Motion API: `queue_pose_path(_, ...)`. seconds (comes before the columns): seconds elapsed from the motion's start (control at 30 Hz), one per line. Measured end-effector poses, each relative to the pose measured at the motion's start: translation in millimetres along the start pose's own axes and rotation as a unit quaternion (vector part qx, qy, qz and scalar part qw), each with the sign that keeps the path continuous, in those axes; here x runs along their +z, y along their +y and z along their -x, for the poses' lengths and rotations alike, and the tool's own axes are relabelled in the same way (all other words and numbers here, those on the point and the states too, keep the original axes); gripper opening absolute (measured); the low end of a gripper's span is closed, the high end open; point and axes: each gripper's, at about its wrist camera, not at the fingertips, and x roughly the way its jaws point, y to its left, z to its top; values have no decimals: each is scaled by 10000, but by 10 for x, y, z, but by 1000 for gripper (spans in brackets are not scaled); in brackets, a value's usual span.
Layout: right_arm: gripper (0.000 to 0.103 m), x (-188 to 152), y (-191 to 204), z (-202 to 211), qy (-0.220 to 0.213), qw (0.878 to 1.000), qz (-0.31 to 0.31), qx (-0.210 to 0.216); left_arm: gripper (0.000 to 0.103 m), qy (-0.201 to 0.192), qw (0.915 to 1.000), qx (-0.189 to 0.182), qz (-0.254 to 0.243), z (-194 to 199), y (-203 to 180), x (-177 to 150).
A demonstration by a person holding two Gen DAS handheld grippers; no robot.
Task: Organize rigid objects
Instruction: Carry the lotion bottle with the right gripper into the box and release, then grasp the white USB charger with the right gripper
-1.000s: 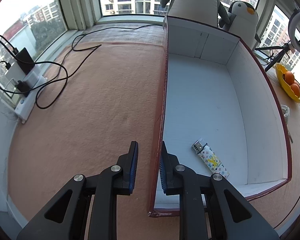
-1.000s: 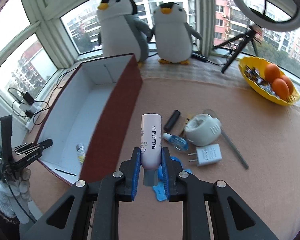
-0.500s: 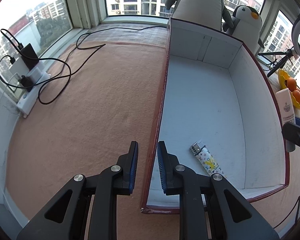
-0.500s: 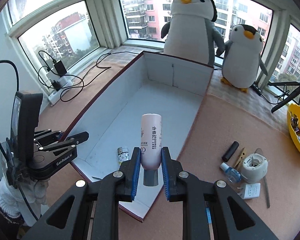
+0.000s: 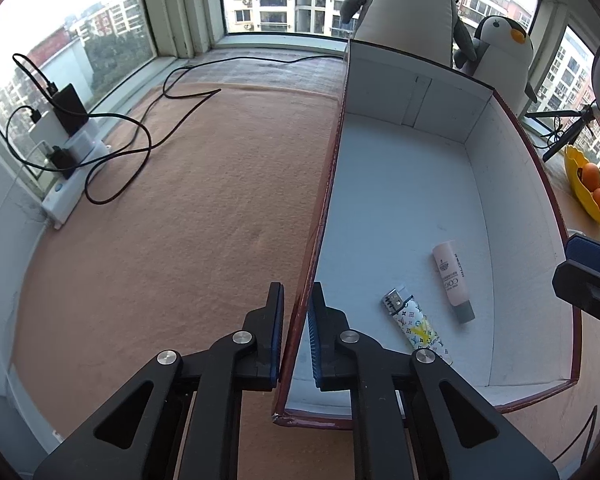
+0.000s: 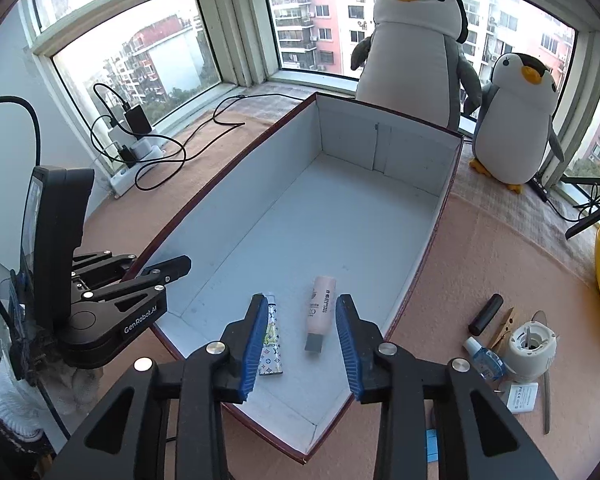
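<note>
Cardboard box (image 6: 440, 216): maroon outside, matte white inside, on the carpeted tabletop (image 5: 180, 220).
Done: I count two things lying on its floor, a pink plastic tube (image 6: 320, 316) with a grey cap and a patterned lighter (image 6: 271, 344).
Left: I judge a black cylinder (image 6: 486, 314), clothespin (image 6: 503, 330), small blue bottle (image 6: 484, 358) and white plug (image 6: 521, 396) wait outside.
Right tongs (image 6: 302, 348): spread wide, empty, above the tube.
Left tongs (image 5: 296, 336): pinching the box's side wall.

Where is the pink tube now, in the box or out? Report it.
In. The pink tube lies flat on the floor of the box beside the patterned lighter, released; the right hand-held gripper hangs open above it.
</note>
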Motion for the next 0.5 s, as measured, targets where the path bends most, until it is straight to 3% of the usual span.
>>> queue_pose_path(0.5, 32, -197, -373, 302, -218, 9981, -477, -336, 7, -15, 10000, 28, -63, -4, -6, 8)
